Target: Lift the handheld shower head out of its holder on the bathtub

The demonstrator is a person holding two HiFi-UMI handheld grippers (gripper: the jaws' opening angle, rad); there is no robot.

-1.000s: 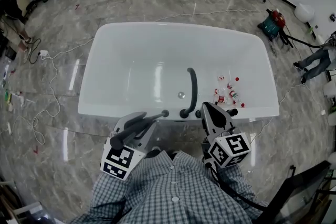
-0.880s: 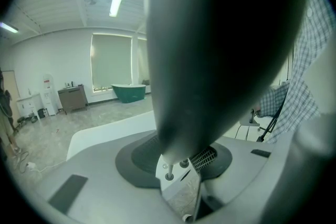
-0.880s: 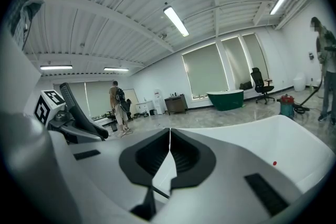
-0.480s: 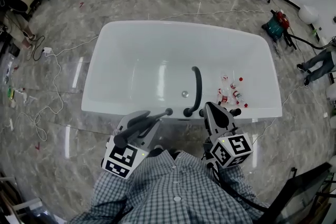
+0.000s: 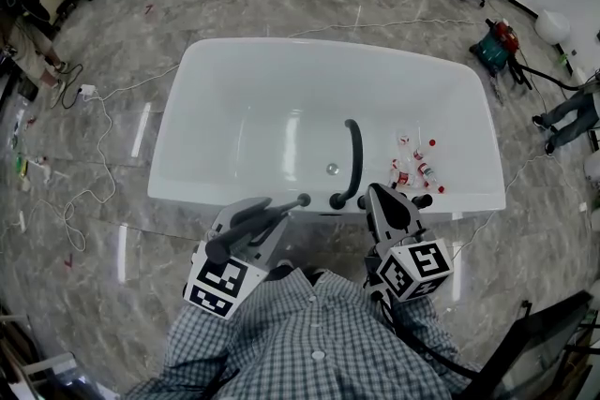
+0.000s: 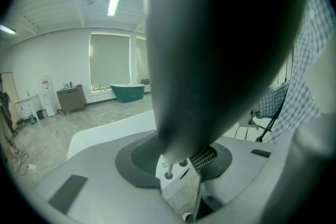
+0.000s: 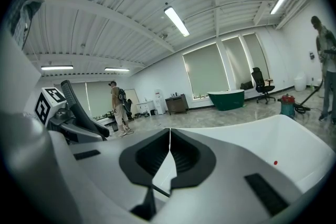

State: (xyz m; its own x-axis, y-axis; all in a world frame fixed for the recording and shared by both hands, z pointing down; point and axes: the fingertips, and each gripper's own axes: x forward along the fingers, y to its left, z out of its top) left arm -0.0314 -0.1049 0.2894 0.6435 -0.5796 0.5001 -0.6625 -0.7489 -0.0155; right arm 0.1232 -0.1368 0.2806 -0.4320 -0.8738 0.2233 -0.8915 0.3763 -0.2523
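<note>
The left tool (image 6: pixel 181 168) is clenched on the dark handheld shower head (image 6: pixel 220 50), whose body fills most of the left gripper view. From the head view, the left tool (image 5: pixel 255 222) holds the shower head (image 5: pixel 272 214) slanted, with its far end at the near rim of the white bathtub (image 5: pixel 187 75), just left of the black faucet spout (image 5: pixel 353 155); whether that end sits in its holder cannot be told. The right tool (image 7: pixel 169 157) has its jaws pressed together with nothing between them and hangs near the same rim (image 5: pixel 386 203), right of the spout. Small bottles (image 5: pixel 412 166) lie inside the tub.
</note>
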